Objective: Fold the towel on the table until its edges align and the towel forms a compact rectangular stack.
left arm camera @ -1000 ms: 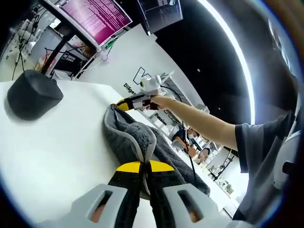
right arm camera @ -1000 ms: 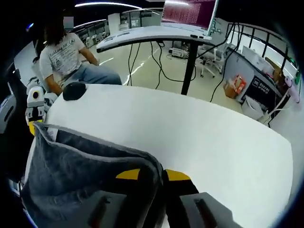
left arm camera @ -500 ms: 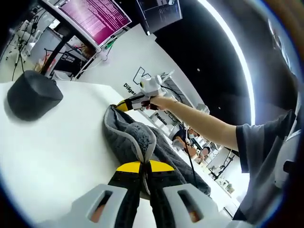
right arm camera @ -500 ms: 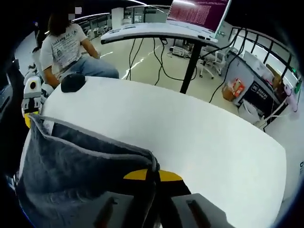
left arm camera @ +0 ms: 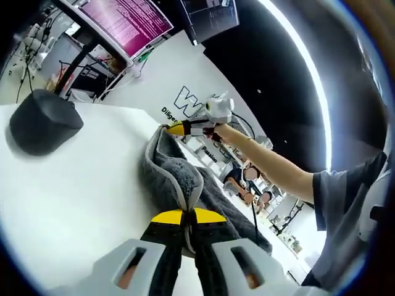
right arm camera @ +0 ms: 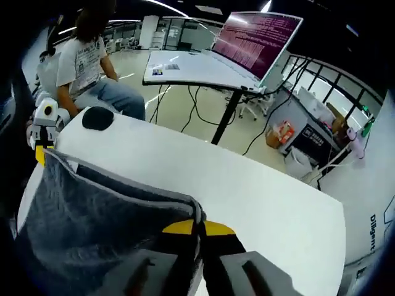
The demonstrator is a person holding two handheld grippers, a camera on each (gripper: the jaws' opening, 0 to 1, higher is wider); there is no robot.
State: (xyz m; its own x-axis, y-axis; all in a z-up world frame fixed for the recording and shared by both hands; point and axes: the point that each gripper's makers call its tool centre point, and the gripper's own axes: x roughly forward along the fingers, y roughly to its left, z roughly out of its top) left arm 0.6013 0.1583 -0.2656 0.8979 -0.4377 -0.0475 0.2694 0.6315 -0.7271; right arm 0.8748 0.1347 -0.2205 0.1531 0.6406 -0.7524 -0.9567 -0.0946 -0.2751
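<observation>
Now both grippers are pinching corners of the grey towel (left arm camera: 185,185) above the white table (left arm camera: 68,185): the left gripper (left arm camera: 188,217) is clamping a bunched fold between closed jaws, and the right gripper (right arm camera: 199,229) is gripping the hem, the cloth hanging stretched between them.

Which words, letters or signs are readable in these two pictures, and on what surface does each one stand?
"Dilige", cut off: white wall panel behind the table, left gripper view.
"W", large outlined letter: same panel.
"Passion": lower on that panel, partly hidden behind the towel.
"Diligen", running vertically: white wall, right gripper view.
Monitor text: too small.
Seated person's shirt print: blurred.
</observation>
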